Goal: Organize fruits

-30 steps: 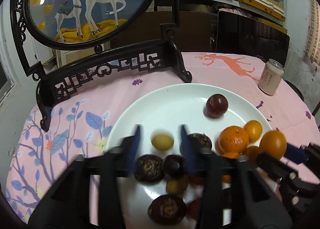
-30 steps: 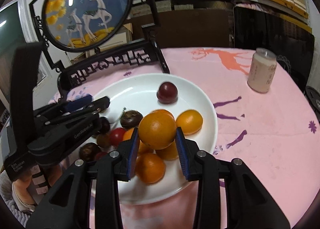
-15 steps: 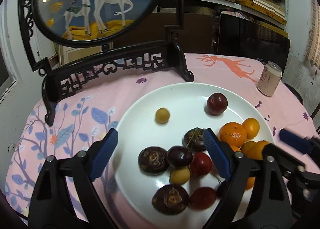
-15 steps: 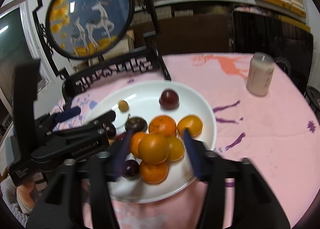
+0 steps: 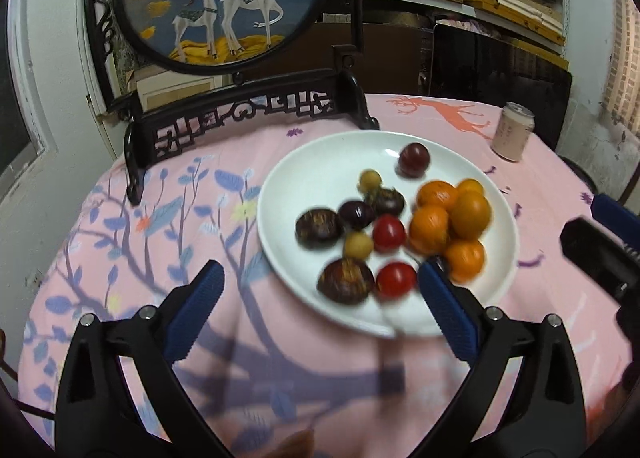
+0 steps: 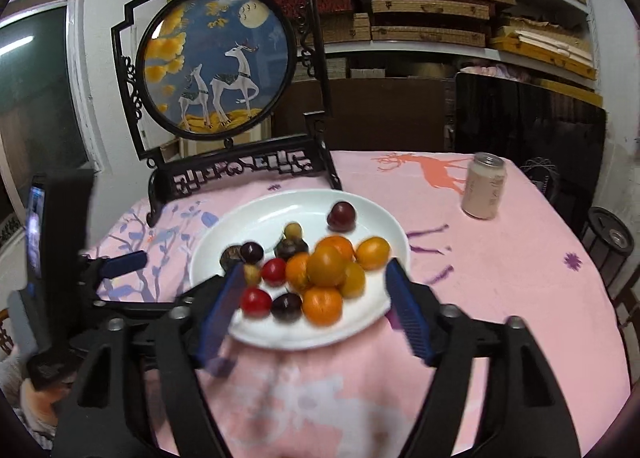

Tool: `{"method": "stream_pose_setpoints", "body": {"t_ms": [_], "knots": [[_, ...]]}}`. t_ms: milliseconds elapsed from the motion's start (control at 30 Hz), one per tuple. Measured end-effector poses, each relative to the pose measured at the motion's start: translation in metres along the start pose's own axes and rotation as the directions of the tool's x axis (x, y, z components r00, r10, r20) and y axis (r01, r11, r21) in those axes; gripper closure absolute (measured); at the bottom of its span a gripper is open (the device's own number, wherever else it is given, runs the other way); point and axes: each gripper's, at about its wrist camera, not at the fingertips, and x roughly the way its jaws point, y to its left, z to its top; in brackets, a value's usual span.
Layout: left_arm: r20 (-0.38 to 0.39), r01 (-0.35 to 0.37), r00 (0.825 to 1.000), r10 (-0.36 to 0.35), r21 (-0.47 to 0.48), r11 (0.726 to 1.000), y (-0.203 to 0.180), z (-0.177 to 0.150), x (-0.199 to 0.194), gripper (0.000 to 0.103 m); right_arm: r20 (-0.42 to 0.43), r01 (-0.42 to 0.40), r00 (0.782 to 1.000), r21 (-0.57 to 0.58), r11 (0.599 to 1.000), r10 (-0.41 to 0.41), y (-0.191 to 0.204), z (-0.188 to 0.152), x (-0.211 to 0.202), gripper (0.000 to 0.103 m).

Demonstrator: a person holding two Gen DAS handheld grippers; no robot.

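Between picks: left gripper (image 5: 320,308) and right gripper (image 6: 316,306) jaws opening, both empty, short of the white plate (image 5: 496,202). Next: pick a stray fruit, likely the plum (image 5: 414,159).

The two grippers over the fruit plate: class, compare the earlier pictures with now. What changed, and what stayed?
The right gripper let go of an orange, left on the pile; the left gripper released a small yellow fruit. Both jaws are opening, empty, drawn back. Plate and can stayed.
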Motion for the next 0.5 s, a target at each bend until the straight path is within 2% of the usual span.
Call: {"method": "stream_pose_setpoints", "body": {"t_ms": [67, 100, 200, 333, 500], "knots": [[0.007, 0.007, 1.000, -0.007, 0.002, 1.000, -0.001, -0.008, -0.009, 0.002, 0.004, 0.015, 1.000, 0.004, 1.000, -0.015, 0.000, -0.009, -0.007, 0.011], [0.012, 0.009, 1.000, -0.009, 0.002, 1.000, -0.001, -0.012, -0.015, 0.002, 0.009, 0.026, 1.000, 0.003, 1.000, -0.026, -0.001, -0.015, -0.012, 0.009], [0.015, 0.011, 1.000, -0.011, 0.008, 1.000, -0.005, -0.024, -0.029, 0.002, 0.015, 0.056, 0.998, 0.003, 0.998, -0.056, -0.003, -0.028, -0.023, 0.009], [0.018, 0.002, 1.000, -0.002, 0.044, 0.999, -0.012, -0.039, -0.040, 0.002, -0.004, 0.051, 0.999, 0.041, 0.998, -0.051, -0.011, -0.043, -0.032, 0.008], [0.022, 0.020, 1.000, -0.021, 0.071, 0.997, -0.020, -0.043, -0.046, 0.002, -0.004, 0.050, 0.999, 0.049, 0.998, -0.050, -0.011, -0.046, -0.035, 0.005]]}}
